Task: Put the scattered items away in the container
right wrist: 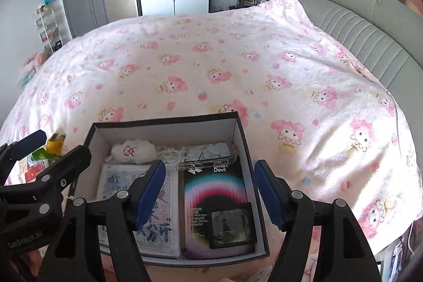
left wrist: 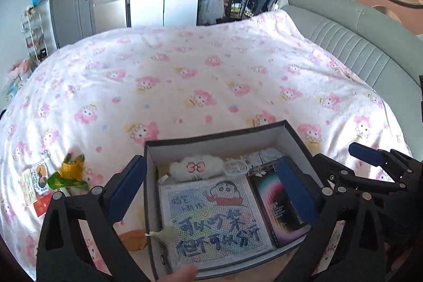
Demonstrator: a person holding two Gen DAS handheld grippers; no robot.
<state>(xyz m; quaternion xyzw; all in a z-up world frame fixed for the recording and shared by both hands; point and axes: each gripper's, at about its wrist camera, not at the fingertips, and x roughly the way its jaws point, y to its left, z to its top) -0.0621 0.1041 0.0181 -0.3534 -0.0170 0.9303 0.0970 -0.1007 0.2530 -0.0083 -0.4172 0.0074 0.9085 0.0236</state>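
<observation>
Both claws hang released and empty over the box (left wrist: 152, 176) — left claw (left wrist: 211, 192), right claw (right wrist: 208, 196). Remaining yellow-green wrapper (left wrist: 70, 172) lies on the bed, left of the box, nearer the left claw.

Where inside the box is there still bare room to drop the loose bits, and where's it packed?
The box floor is nearly covered: bead picture front left, screen protector pack front right, fluffy pouch and clear case along the back. Nothing bare; stack on the flat picture. The bedspread beyond the box is free. Wrappers crowd its left.
</observation>
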